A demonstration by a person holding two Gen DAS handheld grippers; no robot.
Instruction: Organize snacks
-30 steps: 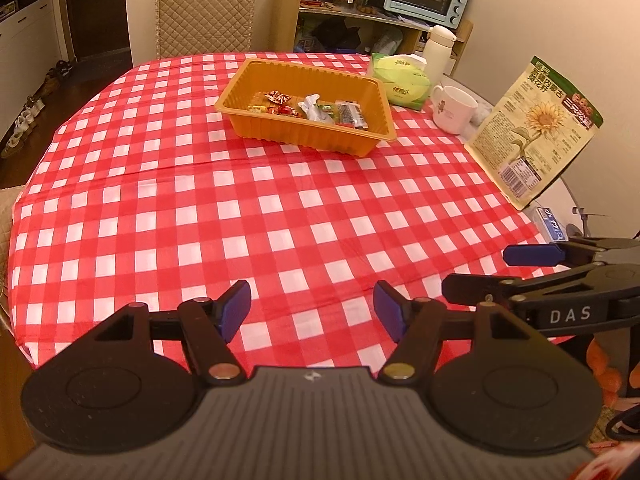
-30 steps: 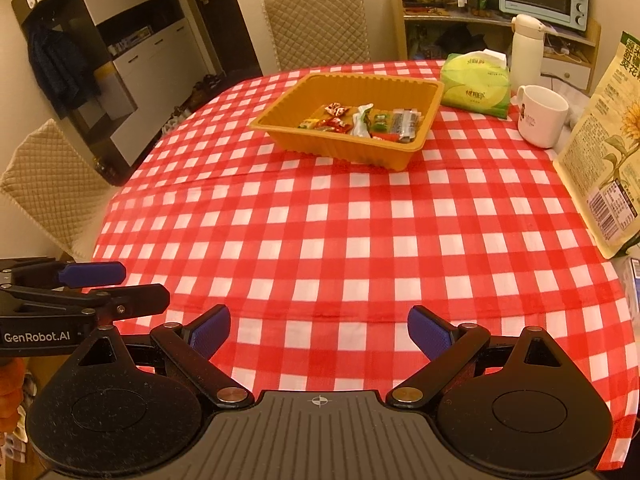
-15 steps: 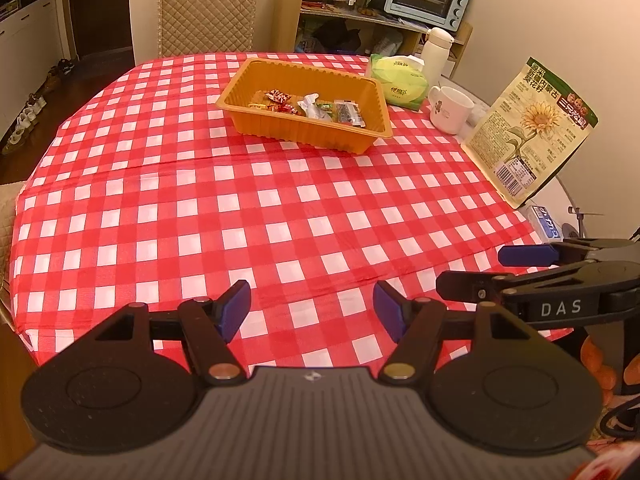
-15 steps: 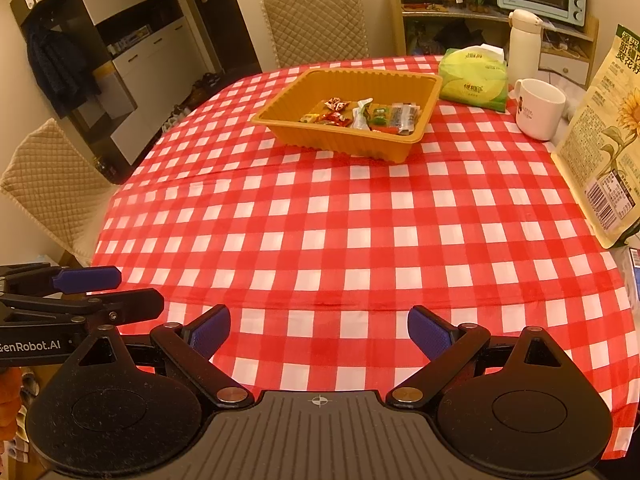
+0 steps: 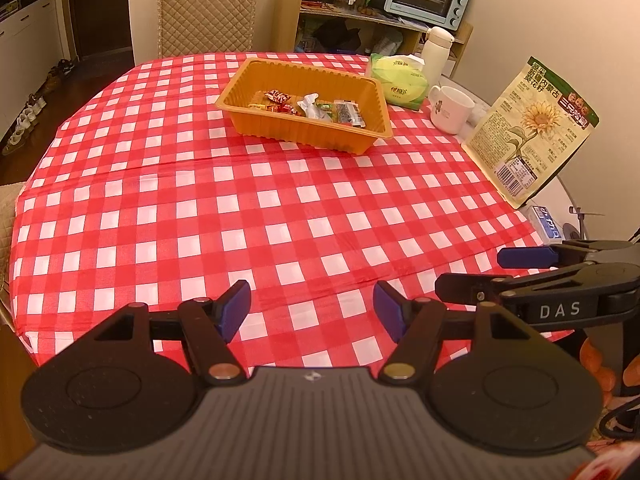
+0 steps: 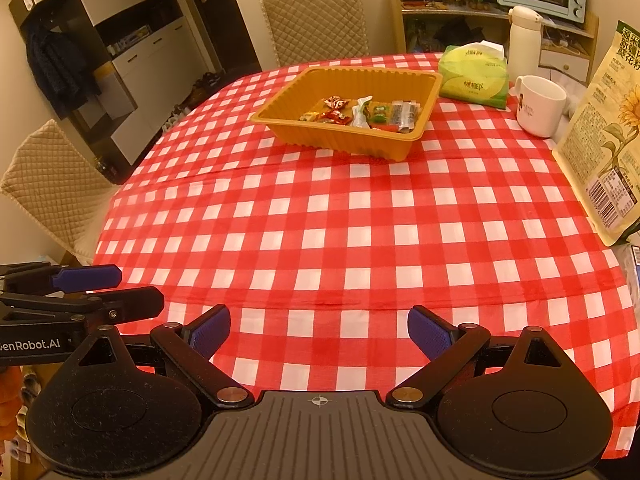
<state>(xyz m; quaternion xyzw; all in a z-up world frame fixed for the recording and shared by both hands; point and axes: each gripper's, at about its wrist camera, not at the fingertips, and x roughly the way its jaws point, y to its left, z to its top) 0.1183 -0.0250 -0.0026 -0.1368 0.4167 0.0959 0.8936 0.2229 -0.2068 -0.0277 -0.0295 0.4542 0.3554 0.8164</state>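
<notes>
Over the last second both views have drawn back from the table: the orange tray point(image 5: 305, 104) now sits smaller and farther ahead of the jaws than it did a second ago, and more of the near edge of the checked tablecloth point(image 5: 256, 208) shows beneath them. The left gripper point(image 5: 312, 312) and the right gripper point(image 6: 319, 334) both have their jaws wide apart with nothing between them, and they sit side by side at the near edge, each visible at the margin of the other's view. My reading is that this retreat marks the end of the job, since the snacks point(image 5: 308, 107) all lie inside the tray, well ahead of both sets of jaws, and no loose wrapper shows on the cloth.

Counting: one tray; in it roughly seven or eight small wrapped snacks, too bunched to count exactly. Beyond and right of the jaws stand one green tissue pack point(image 5: 400, 82), one white mug point(image 5: 452, 109), one white flask point(image 5: 437, 50) and one large sunflower seed bag point(image 5: 528, 132). Two quilted chairs point(image 6: 316, 20) show in the right view
</notes>
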